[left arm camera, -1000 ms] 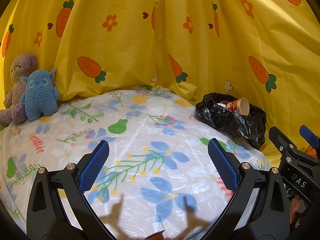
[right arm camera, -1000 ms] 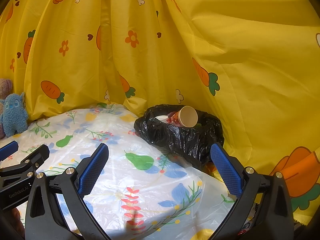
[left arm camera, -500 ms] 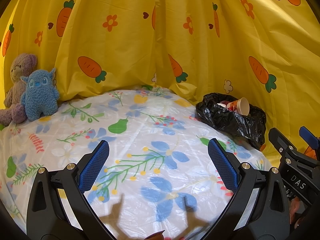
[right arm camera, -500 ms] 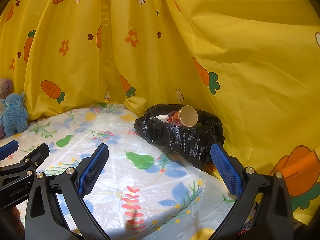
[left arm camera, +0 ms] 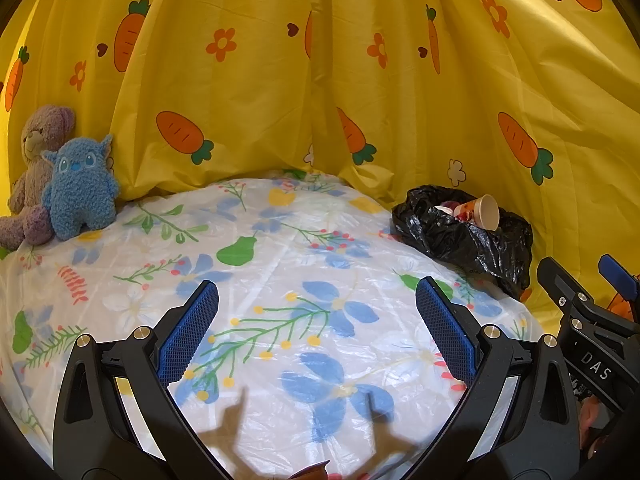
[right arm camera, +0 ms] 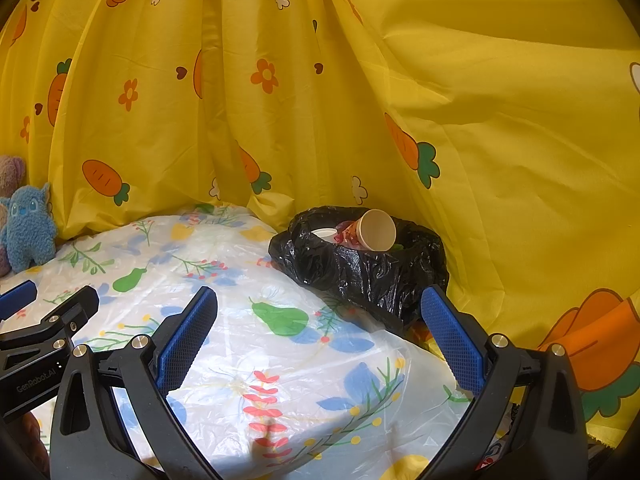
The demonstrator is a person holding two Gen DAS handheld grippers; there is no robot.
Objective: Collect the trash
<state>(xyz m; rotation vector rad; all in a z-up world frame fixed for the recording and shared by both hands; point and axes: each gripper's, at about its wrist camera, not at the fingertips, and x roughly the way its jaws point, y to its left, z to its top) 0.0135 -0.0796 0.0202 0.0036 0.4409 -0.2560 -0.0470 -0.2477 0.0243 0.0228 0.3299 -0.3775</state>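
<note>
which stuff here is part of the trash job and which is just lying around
Part of the job:
- black trash bag
- paper cup lying on its side in the bag
- small white cup in the bag

Just lying about:
- blue plush toy
- brown teddy bear
- floral table cover
- yellow carrot curtain

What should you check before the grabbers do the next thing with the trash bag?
1. Left gripper open, holding nothing: ok.
2. Right gripper open, holding nothing: ok.
3. Bag mouth open: ok.
4. Cup inside the bag: ok, lying on its side at the top.
5. Trash left on the tablecloth: none seen; near edge cannot tell.
6. Plush toys away from the bag: ok, at the far left.
</note>
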